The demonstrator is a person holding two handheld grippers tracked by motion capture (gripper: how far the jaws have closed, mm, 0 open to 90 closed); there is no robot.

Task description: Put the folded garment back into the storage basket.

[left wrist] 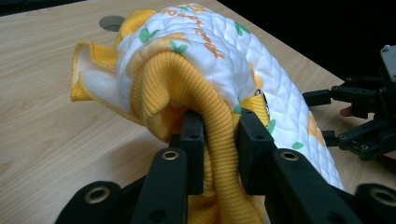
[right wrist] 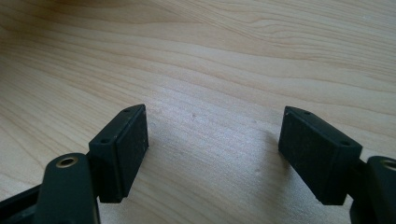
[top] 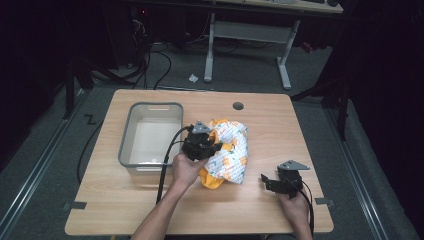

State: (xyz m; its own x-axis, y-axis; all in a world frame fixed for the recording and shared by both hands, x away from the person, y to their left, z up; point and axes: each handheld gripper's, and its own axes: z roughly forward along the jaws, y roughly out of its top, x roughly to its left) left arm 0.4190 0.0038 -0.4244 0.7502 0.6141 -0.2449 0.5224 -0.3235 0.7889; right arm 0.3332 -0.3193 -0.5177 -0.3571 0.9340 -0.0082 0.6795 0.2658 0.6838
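Left gripper (top: 216, 145) is clamped on a fold of yellow ribbed knit belonging to the quilted baby garment (top: 231, 150), which sits at the middle of the wooden surface (top: 260, 120), just right of the grey plastic bin (top: 131, 131). From the high view the grip itself is hard to make out: the gripper body and the person's left hand (top: 185, 169) cover the pinch point, and the garment reads as a white-and-orange bundle. The left gripper view settles it, with both black jaws pressed against the yellow knit (left wrist: 219, 149) and the white quilted shell with orange and green print (left wrist: 233, 51) bulging above; the garment's lower end is cut off at the bottom edge.

Right gripper (top: 270, 181) rests low at the surface's right front, well apart from the garment, held in the right hand (top: 295, 207). Its own view shows the jaws standing wide apart over bare wood grain (right wrist: 210, 93), nothing between them.
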